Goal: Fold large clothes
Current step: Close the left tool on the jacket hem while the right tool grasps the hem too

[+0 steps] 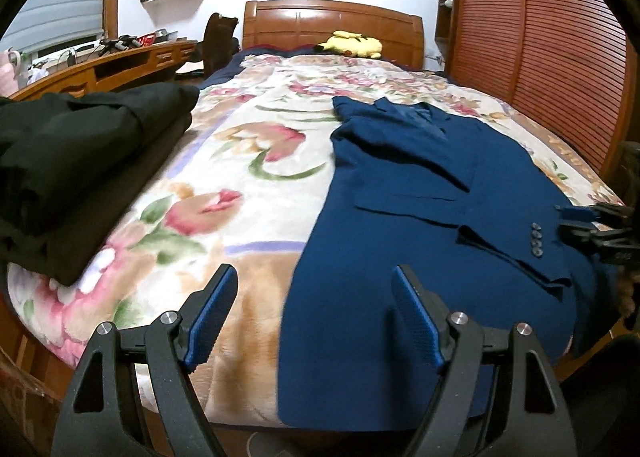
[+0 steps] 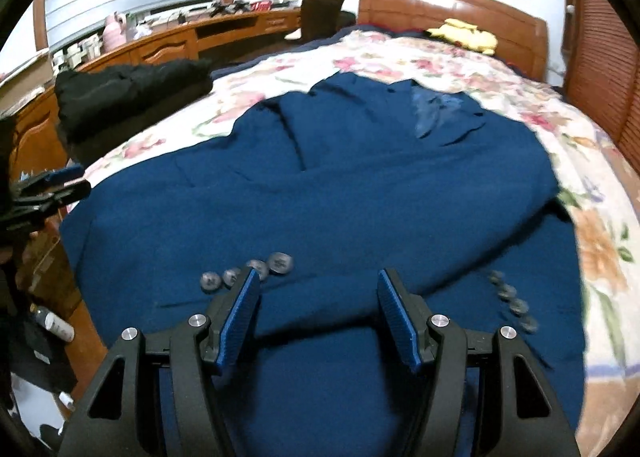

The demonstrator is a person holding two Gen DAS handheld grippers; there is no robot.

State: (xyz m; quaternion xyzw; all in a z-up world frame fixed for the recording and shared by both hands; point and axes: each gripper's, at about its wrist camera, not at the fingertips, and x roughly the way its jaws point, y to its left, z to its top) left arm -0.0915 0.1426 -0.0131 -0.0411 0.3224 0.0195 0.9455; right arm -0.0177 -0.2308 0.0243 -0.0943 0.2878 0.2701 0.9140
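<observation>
A dark blue suit jacket (image 1: 420, 193) lies face up on the right half of the flowered blanket (image 1: 240, 161), collar toward the headboard. One sleeve is folded across its front, showing a row of cuff buttons (image 2: 248, 273). My left gripper (image 1: 316, 277) is open at the near bed edge, its left finger over blanket and its right finger over the jacket's left hem, with nothing between them. My right gripper (image 2: 318, 277) hovers open above the folded sleeve near the jacket's lower edge. Each gripper shows at the other view's edge: the right gripper (image 1: 568, 223) and the left gripper (image 2: 82, 180).
A pile of folded black clothes (image 1: 80, 161) sits on the bed's left side. A yellow plush toy (image 1: 354, 44) lies by the wooden headboard (image 1: 332, 23). A long desk (image 2: 168, 45) runs along the left, louvred wardrobe doors (image 1: 540, 57) along the right.
</observation>
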